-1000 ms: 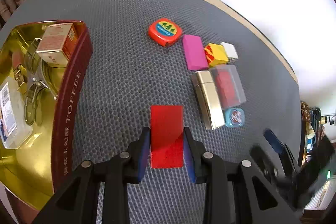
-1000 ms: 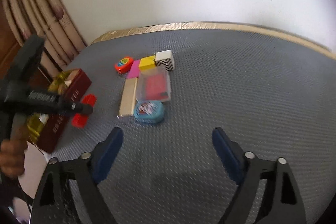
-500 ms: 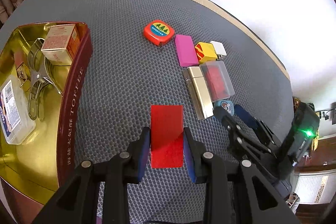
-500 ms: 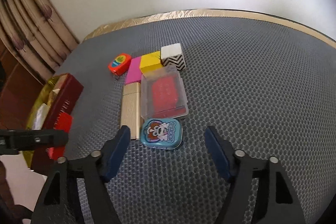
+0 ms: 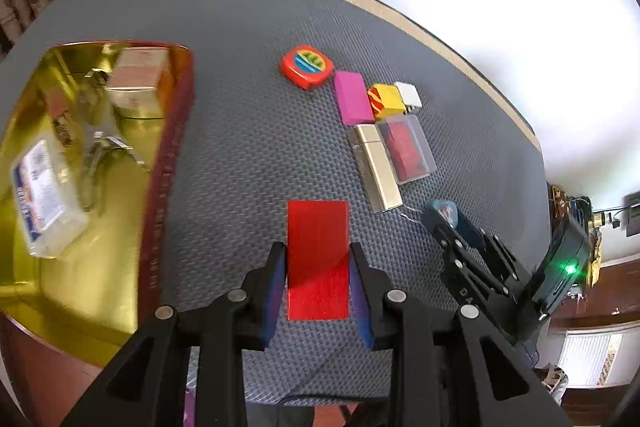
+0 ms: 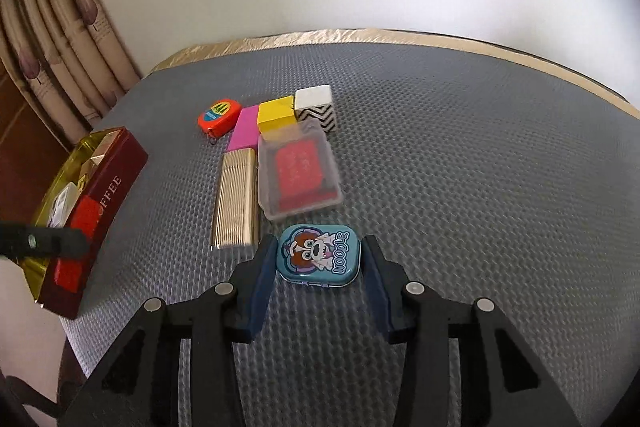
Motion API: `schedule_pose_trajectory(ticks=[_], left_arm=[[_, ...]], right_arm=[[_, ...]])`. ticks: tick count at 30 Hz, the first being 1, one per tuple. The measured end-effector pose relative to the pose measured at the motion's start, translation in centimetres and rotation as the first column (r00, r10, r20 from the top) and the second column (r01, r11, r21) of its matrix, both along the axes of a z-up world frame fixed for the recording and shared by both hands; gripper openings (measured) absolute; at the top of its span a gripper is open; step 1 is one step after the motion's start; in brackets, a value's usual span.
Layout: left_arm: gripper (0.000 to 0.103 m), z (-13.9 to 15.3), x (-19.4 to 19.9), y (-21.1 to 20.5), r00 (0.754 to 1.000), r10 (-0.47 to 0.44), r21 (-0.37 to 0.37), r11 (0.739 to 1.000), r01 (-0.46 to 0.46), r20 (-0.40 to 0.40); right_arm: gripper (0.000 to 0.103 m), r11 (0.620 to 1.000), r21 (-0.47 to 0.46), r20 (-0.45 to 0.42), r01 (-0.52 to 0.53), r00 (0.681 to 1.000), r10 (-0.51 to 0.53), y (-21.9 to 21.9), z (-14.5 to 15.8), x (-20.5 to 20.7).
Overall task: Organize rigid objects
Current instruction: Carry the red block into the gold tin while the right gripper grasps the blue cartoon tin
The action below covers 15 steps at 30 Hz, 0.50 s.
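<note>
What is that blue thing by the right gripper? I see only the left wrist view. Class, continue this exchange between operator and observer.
Observer: A small blue tin. Its lid shows a cartoon dog and the word NOODLE.
Operator: Does the right gripper have it?
Observer: The right gripper is closing its jaws, with the tin between them.
Operator: What is on the white cube's sides?
Observer: The white cube has black zigzag stripes on its sides.

I'm seeing a matt grey, honeycomb-textured mat (image 6: 460, 167) covering the desk. The toffee tin (image 5: 120, 227) is gleaming glossy gold metal inside. The ribbed gold case (image 6: 236, 203) is shining metallic; the clear box (image 6: 298, 173) is looking like smooth plastic.
</note>
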<state>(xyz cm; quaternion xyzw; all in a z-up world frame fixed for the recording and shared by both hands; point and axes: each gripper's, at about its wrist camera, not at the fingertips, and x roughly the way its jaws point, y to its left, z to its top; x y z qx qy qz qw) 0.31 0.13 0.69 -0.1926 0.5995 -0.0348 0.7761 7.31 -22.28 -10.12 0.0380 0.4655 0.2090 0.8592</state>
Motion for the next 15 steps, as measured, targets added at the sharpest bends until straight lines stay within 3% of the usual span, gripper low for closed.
schedule_pose_trajectory(ticks=[8, 11, 15], left_arm=[[0.031, 3.3, -2.7, 6.5, 0.992, 0.113, 0.056, 0.992, -0.116, 0.049], [0.031, 2.8, -3.3, 9.3, 0.988, 0.151, 0.108, 0.982, -0.154, 0.034], [0.031, 0.5, -3.3, 11.5, 0.983, 0.183, 0.109, 0.978, -0.180, -0.025]], right_arm=[[0.040, 1.000, 0.007, 0.017, 0.024, 1.000, -0.024, -1.8, 0.8, -2.4], [0.040, 1.000, 0.008, 0.024, 0.024, 0.999, -0.025, -1.9, 1.3, -2.7], [0.040, 1.000, 0.007, 0.029, 0.022, 0.999, -0.022, -1.8, 1.6, -2.6]])
